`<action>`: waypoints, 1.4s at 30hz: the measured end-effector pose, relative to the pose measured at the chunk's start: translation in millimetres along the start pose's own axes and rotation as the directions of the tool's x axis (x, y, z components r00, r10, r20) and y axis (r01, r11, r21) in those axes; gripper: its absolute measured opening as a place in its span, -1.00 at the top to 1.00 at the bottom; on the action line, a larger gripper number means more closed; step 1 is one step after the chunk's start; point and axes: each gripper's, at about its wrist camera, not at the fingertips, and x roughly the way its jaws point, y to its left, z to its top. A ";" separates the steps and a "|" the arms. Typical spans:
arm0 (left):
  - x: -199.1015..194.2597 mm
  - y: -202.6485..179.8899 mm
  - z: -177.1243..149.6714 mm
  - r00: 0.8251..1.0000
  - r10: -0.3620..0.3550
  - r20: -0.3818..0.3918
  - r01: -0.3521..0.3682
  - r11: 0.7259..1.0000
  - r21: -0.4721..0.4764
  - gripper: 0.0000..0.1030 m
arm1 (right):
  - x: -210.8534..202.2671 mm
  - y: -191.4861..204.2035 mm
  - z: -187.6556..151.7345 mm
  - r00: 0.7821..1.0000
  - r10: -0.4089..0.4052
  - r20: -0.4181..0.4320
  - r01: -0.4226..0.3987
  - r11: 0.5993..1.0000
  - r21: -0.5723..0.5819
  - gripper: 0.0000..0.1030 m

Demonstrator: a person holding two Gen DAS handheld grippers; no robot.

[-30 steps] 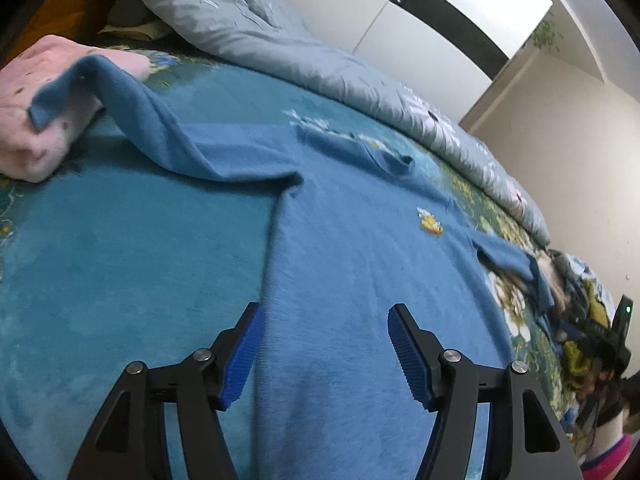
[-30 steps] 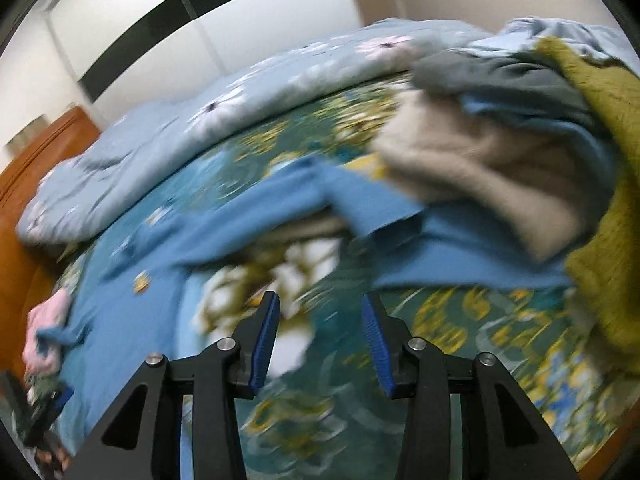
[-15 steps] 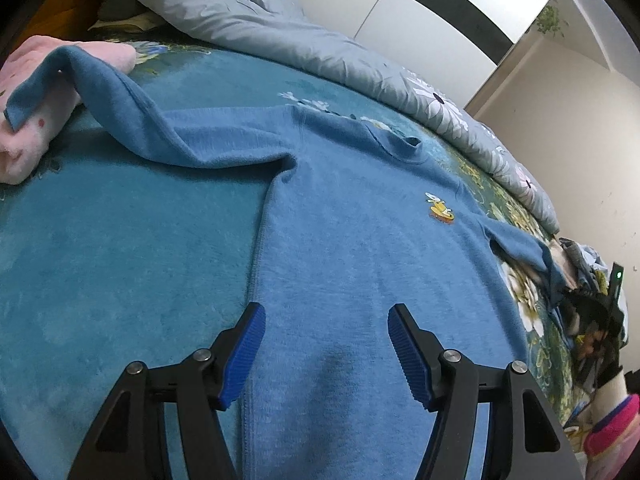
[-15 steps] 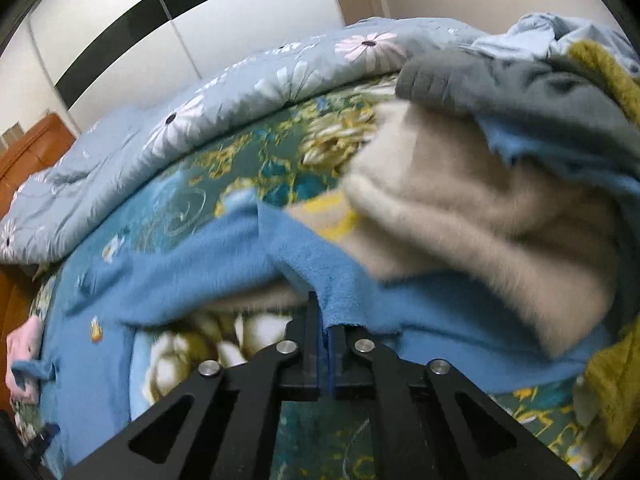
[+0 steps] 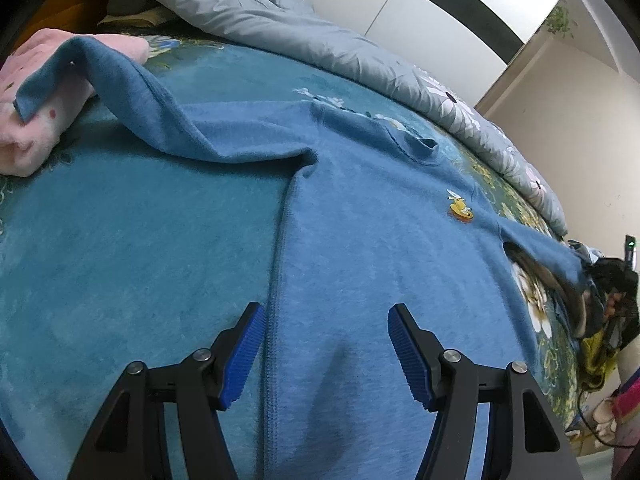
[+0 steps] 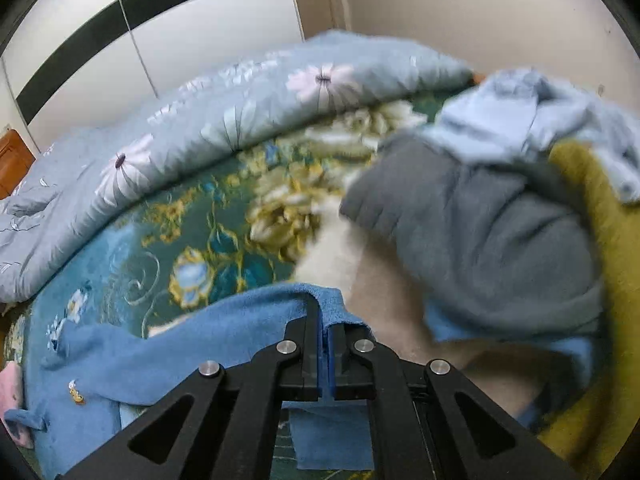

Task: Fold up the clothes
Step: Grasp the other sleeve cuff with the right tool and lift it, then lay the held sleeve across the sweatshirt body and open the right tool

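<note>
A blue sweater (image 5: pixel 360 248) with a small yellow badge (image 5: pixel 460 210) lies spread on the teal blanket (image 5: pixel 120 264). Its far sleeve (image 5: pixel 132 96) drapes over a folded pink garment (image 5: pixel 28 128). My left gripper (image 5: pixel 324 356) hovers open just above the sweater's lower body, its jaws on either side of the side seam. My right gripper (image 6: pixel 324 344) is shut on the cuff of the sweater's other sleeve (image 6: pixel 256 312), held up off the bed. In the left wrist view that sleeve (image 5: pixel 540 252) stretches toward the right edge.
A pile of unfolded clothes lies to the right: a grey garment (image 6: pixel 480 248), a mustard one (image 6: pixel 600 280), a light blue one (image 6: pixel 520 120) and a beige one (image 6: pixel 384 296). A grey floral duvet (image 5: pixel 320 48) runs along the bed's far side.
My right gripper went from open to shut on the sleeve cuff and has lifted it away from the clothes pile. The left gripper stayed open and shifted slightly over the sweater.
</note>
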 end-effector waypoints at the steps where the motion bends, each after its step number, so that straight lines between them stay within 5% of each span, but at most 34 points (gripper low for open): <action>1: 0.0 0.1 0.0 1.000 0.000 -0.001 0.000 1.000 0.000 -0.31 | 0.1 -2.0 -2.0 1.000 0.005 0.000 -0.005 1.000 0.005 0.96; 4: 0.1 0.5 -0.1 1.000 0.001 -0.004 -0.001 1.000 -0.001 -0.31 | 0.6 -8.2 -7.9 1.000 0.019 -0.002 -0.019 1.000 0.018 0.68; 6: 0.2 0.8 -0.1 1.000 0.002 -0.005 -0.002 1.000 -0.001 -0.31 | -0.1 -12.1 -11.8 1.000 0.030 0.000 -0.030 0.999 0.027 -0.02; 16: -5.2 -5.1 -2.7 1.000 -0.010 -0.011 0.010 1.000 0.025 -0.32 | 7.4 -21.8 -64.5 0.995 0.080 -0.063 -0.074 0.993 0.087 -0.02; 27: -7.5 -1.1 -7.5 1.000 -0.012 -0.018 0.012 1.000 0.012 -0.31 | 29.4 -35.3 -67.5 0.991 0.113 -0.078 -0.087 0.957 0.278 0.00; 28: -7.2 -0.6 -8.0 1.000 -0.016 -0.019 0.016 1.000 0.008 -0.32 | 28.9 -37.6 -67.7 0.989 0.130 -0.073 -0.103 0.948 0.302 0.05; 30: -7.4 1.2 -8.7 1.000 -0.024 -0.019 0.024 1.000 0.001 -0.31 | 28.5 -41.9 -67.0 0.981 0.179 -0.069 -0.144 0.925 0.352 0.69; 31: -8.2 2.7 -8.5 1.000 -0.026 -0.016 0.026 1.000 -0.002 -0.31 | 28.1 -43.6 -66.6 0.977 0.201 -0.067 -0.162 0.913 0.374 0.85; 42: -16.8 19.8 -6.8 0.999 -0.047 0.009 0.048 0.998 -0.045 -0.31 | -33.3 9.9 -32.1 0.964 0.265 0.024 -0.263 0.934 0.243 0.85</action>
